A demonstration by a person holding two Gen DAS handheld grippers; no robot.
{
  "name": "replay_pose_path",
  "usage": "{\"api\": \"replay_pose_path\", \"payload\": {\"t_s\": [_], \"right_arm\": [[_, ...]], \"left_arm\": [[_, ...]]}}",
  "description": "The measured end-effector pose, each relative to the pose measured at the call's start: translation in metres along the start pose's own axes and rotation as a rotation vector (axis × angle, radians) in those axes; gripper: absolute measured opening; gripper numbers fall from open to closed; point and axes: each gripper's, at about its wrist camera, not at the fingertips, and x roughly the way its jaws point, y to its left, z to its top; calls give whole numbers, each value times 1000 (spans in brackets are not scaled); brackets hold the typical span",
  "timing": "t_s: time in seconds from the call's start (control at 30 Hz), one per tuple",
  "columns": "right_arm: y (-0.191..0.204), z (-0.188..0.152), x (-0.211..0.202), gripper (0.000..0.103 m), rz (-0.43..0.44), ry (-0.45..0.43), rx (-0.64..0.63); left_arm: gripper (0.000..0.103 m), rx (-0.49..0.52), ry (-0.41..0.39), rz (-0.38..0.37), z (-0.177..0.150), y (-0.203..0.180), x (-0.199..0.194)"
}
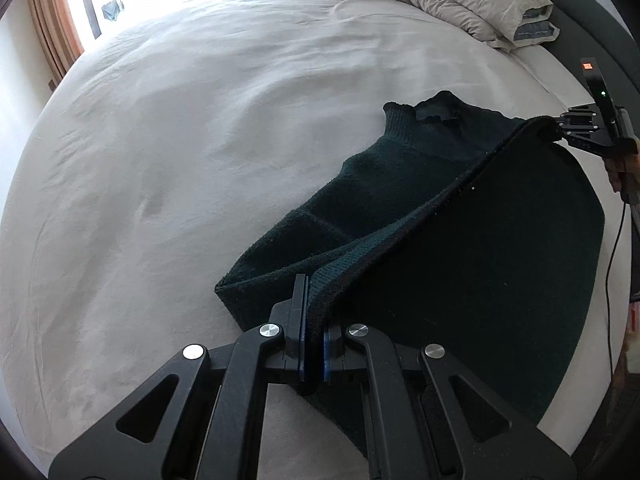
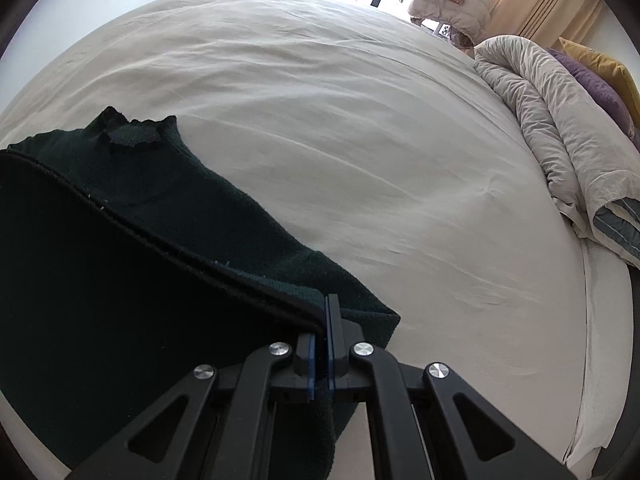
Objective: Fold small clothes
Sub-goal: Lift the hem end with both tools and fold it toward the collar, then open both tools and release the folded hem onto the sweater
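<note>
A dark green knit sweater [image 1: 384, 188] lies on the bed, collar end far from me. My left gripper [image 1: 311, 300] is shut on its ribbed hem at one corner. My right gripper [image 2: 325, 320] is shut on the other hem corner; it also shows in the left wrist view [image 1: 560, 122] at the right. Between them the hem edge is lifted and stretched taut, with the lower part of the sweater [image 2: 100, 280] hanging as a raised flap. The collar [image 2: 132, 132] and upper body rest flat on the sheet.
The bed sheet [image 1: 200, 140] is pale beige and wide. A rumpled duvet [image 2: 560, 140] and pillows [image 2: 600, 76] are piled at the head end. A window with curtains [image 1: 52, 20] stands beyond the bed. A cable [image 1: 612, 264] hangs by the right gripper.
</note>
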Motion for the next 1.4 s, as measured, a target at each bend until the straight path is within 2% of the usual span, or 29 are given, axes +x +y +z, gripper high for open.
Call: {"api": "replay_pose_path", "payload": {"t_s": [0.13, 0.23, 0.5, 0.9, 0.97, 1.07, 1.1, 1.2, 1.27, 1.3, 1.33, 1.37, 1.4], "right_arm": [[-4, 6, 5, 3, 14, 2, 27], [-3, 10, 8, 3, 14, 3, 32], [-15, 16, -2, 3, 62, -36, 104], [-17, 31, 24, 3, 46, 6, 157], [-20, 32, 31, 3, 37, 19, 172], [-20, 34, 40, 8, 25, 38, 184], [-18, 34, 42, 15, 12, 38, 181], [-17, 33, 41, 20, 10, 43, 191], [-21, 31, 39, 37, 1, 49, 214], [-26, 29, 37, 53, -9, 52, 241], [-30, 26, 36, 59, -7, 53, 273], [-36, 21, 36, 60, 7, 60, 305], [-40, 18, 36, 62, 20, 65, 333]], "left_arm": [[4, -23, 36, -43, 5, 10, 3], [4, -25, 39, -40, 9, 12, 4], [4, -52, 2, -50, 14, 16, -7], [4, -79, 14, -7, 28, 26, 14], [9, -87, 21, 2, 29, 27, 18], [11, -100, 38, 16, 30, 29, 28], [11, -92, 36, 22, 30, 27, 28], [21, -82, 42, 53, 31, 26, 28], [35, -117, 41, 56, 31, 32, 25], [43, -136, 37, 70, 31, 35, 22], [62, -151, 32, 92, 31, 38, 20], [68, -172, 18, 132, 30, 44, 15], [68, -188, 0, 155, 29, 49, 9]]}}
